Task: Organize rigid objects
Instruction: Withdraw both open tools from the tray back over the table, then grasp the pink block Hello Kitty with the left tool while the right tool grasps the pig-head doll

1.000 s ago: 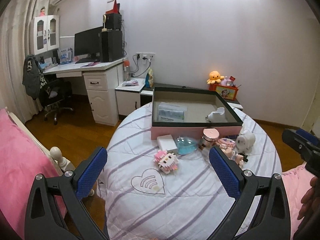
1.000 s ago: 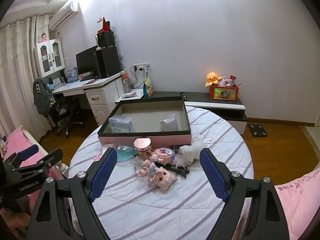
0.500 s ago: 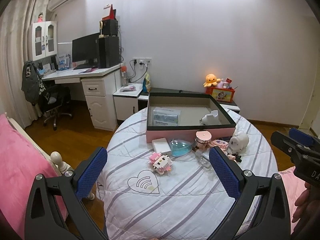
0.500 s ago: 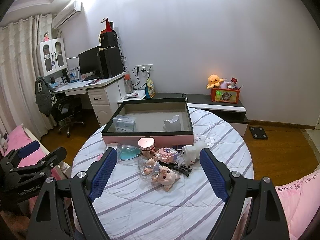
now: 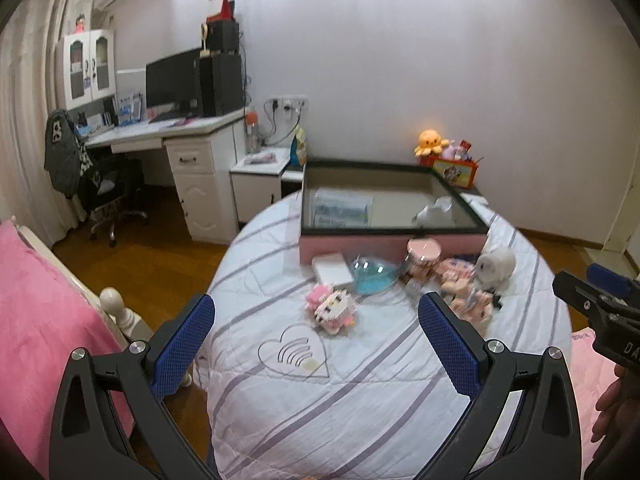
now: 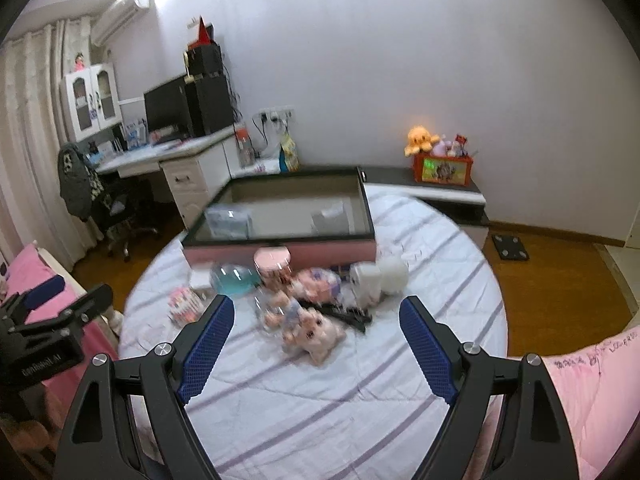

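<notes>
A round table under a striped white cloth (image 5: 360, 392) holds a pink box with a dark rim (image 5: 392, 236), also in the right wrist view (image 6: 280, 252). In front of the box lie a pink block cat figure (image 5: 330, 308), a white case (image 5: 332, 270), a blue dome (image 5: 374, 276), a pink-lidded jar (image 5: 424, 254), a white toy (image 5: 496, 266) and a pig doll (image 6: 316, 330). My left gripper (image 5: 316, 336) is open and empty, above the table's near edge. My right gripper (image 6: 316, 340) is open and empty, just short of the pig doll.
Inside the box lie a clear packet (image 5: 340, 208) and a white piece (image 5: 434, 212). A pink bed (image 5: 36, 320) is at the left. A desk with a monitor (image 5: 172, 84) and an office chair (image 5: 108, 188) stand behind. A low cabinet bears an orange toy box (image 6: 442, 168).
Both grippers have shifted and moved a little closer to the table, so the toys look larger. The right wrist view is blurred by motion. Nothing on the table has moved.
</notes>
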`<control>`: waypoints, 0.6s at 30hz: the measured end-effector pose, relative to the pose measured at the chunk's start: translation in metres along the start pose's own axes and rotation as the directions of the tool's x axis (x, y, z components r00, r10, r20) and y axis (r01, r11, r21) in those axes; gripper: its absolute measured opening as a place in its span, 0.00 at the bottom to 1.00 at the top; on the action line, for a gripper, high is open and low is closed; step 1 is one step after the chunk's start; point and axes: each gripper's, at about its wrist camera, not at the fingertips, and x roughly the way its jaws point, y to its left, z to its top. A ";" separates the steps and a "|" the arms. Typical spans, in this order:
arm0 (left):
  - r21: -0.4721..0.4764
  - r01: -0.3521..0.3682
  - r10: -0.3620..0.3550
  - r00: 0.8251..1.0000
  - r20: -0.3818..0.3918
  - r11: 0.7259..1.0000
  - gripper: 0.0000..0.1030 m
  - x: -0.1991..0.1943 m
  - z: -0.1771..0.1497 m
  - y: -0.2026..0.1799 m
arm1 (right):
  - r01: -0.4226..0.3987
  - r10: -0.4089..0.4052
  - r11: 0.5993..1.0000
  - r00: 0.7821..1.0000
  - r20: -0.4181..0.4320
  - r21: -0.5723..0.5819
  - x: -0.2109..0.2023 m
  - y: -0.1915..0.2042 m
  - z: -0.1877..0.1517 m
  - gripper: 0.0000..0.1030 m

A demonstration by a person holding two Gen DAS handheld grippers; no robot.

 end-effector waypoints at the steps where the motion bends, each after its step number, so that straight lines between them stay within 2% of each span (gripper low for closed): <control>1: -0.002 -0.002 0.002 1.000 -0.015 1.000 1.00 0.005 -0.002 0.001 | 0.001 -0.001 1.000 1.000 -0.017 0.004 0.006 -0.002 -0.004 0.84; 7: 0.001 -0.007 0.007 0.994 -0.112 1.000 1.00 0.044 -0.018 0.003 | -0.001 0.003 1.000 0.990 -0.141 0.017 0.048 -0.007 -0.026 0.84; 18: 0.018 -0.009 0.013 0.973 -0.232 1.000 1.00 0.121 -0.023 -0.002 | -0.057 0.065 0.998 0.965 -0.253 0.040 0.115 -0.005 -0.035 0.84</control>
